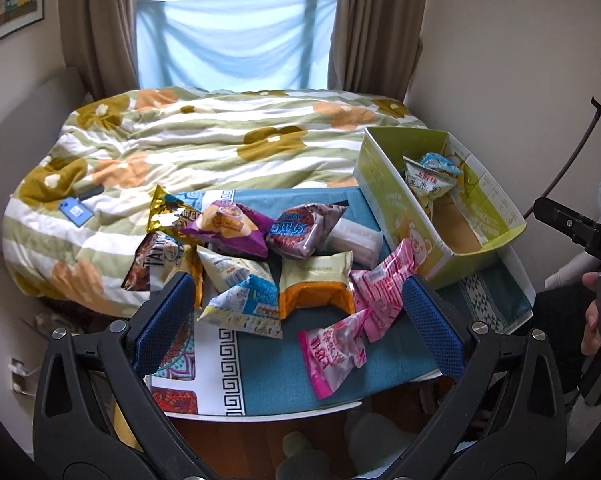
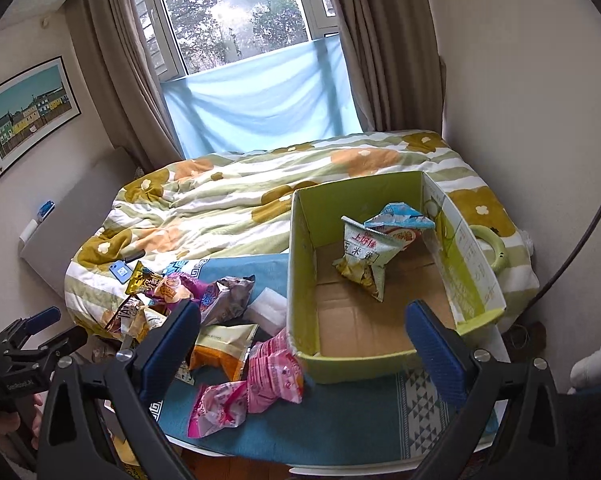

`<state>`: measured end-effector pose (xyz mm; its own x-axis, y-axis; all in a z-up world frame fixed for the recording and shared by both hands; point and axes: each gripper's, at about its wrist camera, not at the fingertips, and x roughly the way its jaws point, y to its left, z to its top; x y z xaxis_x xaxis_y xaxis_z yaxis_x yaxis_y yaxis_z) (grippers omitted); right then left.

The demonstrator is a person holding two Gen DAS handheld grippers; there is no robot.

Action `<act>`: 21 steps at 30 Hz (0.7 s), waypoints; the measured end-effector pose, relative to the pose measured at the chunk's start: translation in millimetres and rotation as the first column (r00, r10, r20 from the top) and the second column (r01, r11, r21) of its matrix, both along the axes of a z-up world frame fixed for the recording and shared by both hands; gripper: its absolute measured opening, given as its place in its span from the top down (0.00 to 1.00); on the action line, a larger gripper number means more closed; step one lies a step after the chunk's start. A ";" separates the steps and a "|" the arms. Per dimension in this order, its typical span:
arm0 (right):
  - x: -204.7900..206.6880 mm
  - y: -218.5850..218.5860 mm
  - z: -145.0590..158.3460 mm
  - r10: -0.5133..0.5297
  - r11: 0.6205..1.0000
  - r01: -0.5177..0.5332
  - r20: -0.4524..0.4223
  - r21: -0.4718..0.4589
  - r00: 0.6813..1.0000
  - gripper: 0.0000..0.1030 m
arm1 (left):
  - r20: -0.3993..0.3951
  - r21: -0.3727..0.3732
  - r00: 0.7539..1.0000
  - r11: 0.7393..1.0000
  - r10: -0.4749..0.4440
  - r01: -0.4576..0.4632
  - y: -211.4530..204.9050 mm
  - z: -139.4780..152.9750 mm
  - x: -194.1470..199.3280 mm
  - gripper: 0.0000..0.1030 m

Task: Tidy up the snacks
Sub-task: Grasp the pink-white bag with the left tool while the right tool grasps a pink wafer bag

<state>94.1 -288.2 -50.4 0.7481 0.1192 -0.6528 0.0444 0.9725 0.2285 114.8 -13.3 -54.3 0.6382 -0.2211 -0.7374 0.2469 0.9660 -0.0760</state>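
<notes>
This is a bedroom in a home. A bed [image 1: 204,148] with a soft striped blanket with big flowers on it [image 2: 260,200] sits under a window [image 2: 236,12], which has brown curtains [image 2: 380,40] on both sides and trees outside. A framed picture of colorful houses [image 2: 28,108] hangs on the wall, and a small surface with a blue cloth [image 1: 268,376] stands at the foot of the bed, with snack bags [image 1: 236,264] and a green cardboard box [image 2: 300,280] on it.
</notes>
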 end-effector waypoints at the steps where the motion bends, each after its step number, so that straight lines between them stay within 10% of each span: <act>1: -4.6 5.4 -2.4 -0.009 1.000 0.009 0.000 -0.001 1.000 0.01 | -0.010 0.001 1.000 1.000 -0.012 0.012 2.0 -5.8 -1.9 0.01; 21: -24.4 48.2 -101.7 -0.018 0.997 0.027 -0.107 0.077 0.994 0.01 | -0.105 0.130 0.958 0.952 -0.266 0.278 -60.8 -138.3 -20.3 0.01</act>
<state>69.8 -240.0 -152.1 0.6781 0.1572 -0.7180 0.0943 0.9502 0.2971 94.4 -74.1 -192.6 0.5017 -0.2668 -0.8228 0.5002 0.8656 0.0243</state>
